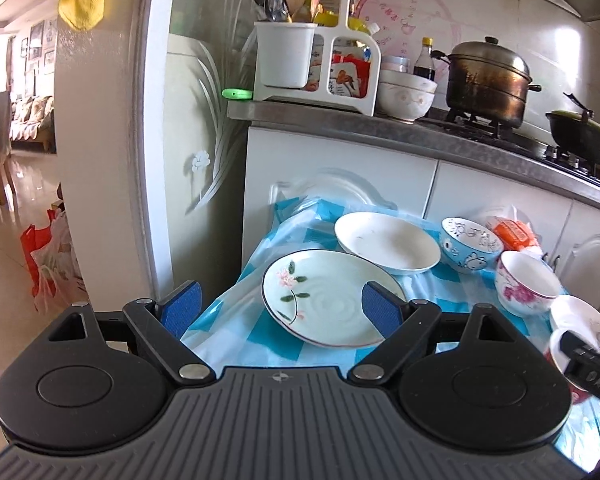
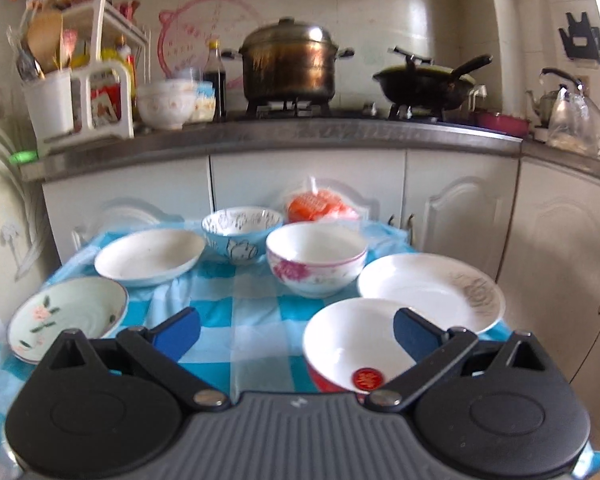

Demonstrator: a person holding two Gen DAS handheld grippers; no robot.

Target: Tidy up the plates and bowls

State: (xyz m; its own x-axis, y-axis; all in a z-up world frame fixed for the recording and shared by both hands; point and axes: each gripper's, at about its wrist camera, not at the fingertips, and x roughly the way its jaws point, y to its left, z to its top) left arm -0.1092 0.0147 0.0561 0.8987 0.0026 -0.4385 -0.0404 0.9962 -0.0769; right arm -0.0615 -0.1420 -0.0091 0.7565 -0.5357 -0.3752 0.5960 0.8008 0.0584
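Note:
Dishes lie spread on a blue-checked cloth (image 2: 244,312). A pale green flowered plate (image 1: 324,300) (image 2: 68,316) lies at the near left, a plain white plate (image 1: 388,242) (image 2: 150,256) behind it. A blue cartoon bowl (image 1: 470,246) (image 2: 242,232) and a pink-flowered bowl (image 1: 526,282) (image 2: 316,260) stand further back. A white plate with a grey pattern (image 1: 588,320) (image 2: 430,292) lies at the right, a red-and-white bowl (image 2: 356,348) in front. My left gripper (image 1: 280,306) hangs open above the green plate. My right gripper (image 2: 296,330) is open, its right finger over the red-and-white bowl.
White cabinets and a steel counter (image 2: 284,136) rise right behind the table, carrying a steamer pot (image 2: 288,62), a wok (image 2: 424,82), a utensil rack (image 1: 300,52) and a bowl. An orange packet (image 2: 320,204) lies at the table's back. A glass door (image 1: 196,128) and bags (image 1: 48,256) are on the left.

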